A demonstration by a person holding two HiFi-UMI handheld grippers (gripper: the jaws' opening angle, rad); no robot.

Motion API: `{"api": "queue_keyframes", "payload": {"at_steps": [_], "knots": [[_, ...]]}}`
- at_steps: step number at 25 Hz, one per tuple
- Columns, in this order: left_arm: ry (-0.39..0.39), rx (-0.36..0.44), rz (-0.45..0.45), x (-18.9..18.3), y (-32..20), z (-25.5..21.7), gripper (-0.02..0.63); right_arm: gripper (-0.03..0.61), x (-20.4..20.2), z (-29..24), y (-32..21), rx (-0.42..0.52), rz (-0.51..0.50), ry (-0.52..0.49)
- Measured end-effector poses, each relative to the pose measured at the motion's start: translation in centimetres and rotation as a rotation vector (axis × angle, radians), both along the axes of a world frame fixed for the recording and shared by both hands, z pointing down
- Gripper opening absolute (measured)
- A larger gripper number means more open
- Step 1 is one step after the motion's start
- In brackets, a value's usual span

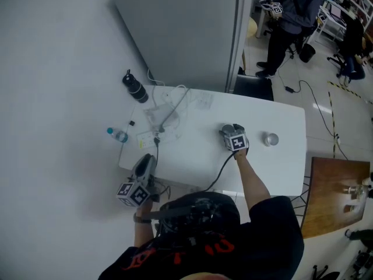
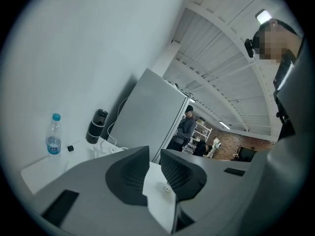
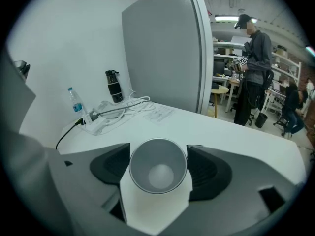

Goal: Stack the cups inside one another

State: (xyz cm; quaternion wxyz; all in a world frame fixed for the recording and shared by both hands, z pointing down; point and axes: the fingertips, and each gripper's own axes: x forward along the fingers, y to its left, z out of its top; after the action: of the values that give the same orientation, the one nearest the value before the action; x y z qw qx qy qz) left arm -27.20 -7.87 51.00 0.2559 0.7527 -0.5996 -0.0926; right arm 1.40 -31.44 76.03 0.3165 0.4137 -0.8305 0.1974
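Observation:
A grey cup (image 3: 157, 167) sits between the jaws of my right gripper (image 3: 158, 154), its open mouth toward the camera and its rim meeting both pads. In the head view the right gripper (image 1: 229, 130) is over the middle of the white table (image 1: 192, 156) and hides that cup. A second cup (image 1: 271, 139) stands upright on the table a short way to its right, apart from it. My left gripper (image 1: 145, 161) hangs off the table's near-left edge. Its jaws (image 2: 155, 151) stand a narrow gap apart with nothing between them.
At the table's far-left corner are a black flask (image 1: 135, 88), a water bottle (image 1: 118, 135) and a power strip with tangled cables (image 1: 166, 118). A grey partition (image 1: 180, 28) rises behind the table. A person (image 1: 291, 16) stands beyond it, and a wooden table (image 1: 335, 194) is at right.

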Motion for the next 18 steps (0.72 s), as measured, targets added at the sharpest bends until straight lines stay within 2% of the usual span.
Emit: {"api": "queue_keyframes", "payload": {"at_steps": [5, 8, 10, 18], "knots": [[-0.008, -0.022, 0.068, 1.8, -1.1, 0.6, 0.057, 0.374, 1.1, -0.9, 2.4, 0.025, 0.013, -0.028], [-0.031, -0.028, 0.127, 3.4, -2.0, 0.8, 0.054, 0.374, 2.5, 0.2, 4.1, 0.006, 0.043, -0.052], [-0.054, -0.029, 0.164, 4.6, -2.4, 0.8, 0.024, 0.374, 3.5, 0.2, 5.3, 0.009, 0.064, -0.075], [-0.049, -0.034, 0.321, 9.4, -4.1, 1.1, 0.006, 0.373, 6.6, -4.0, 10.1, 0.082, 0.154, -0.167]]}}
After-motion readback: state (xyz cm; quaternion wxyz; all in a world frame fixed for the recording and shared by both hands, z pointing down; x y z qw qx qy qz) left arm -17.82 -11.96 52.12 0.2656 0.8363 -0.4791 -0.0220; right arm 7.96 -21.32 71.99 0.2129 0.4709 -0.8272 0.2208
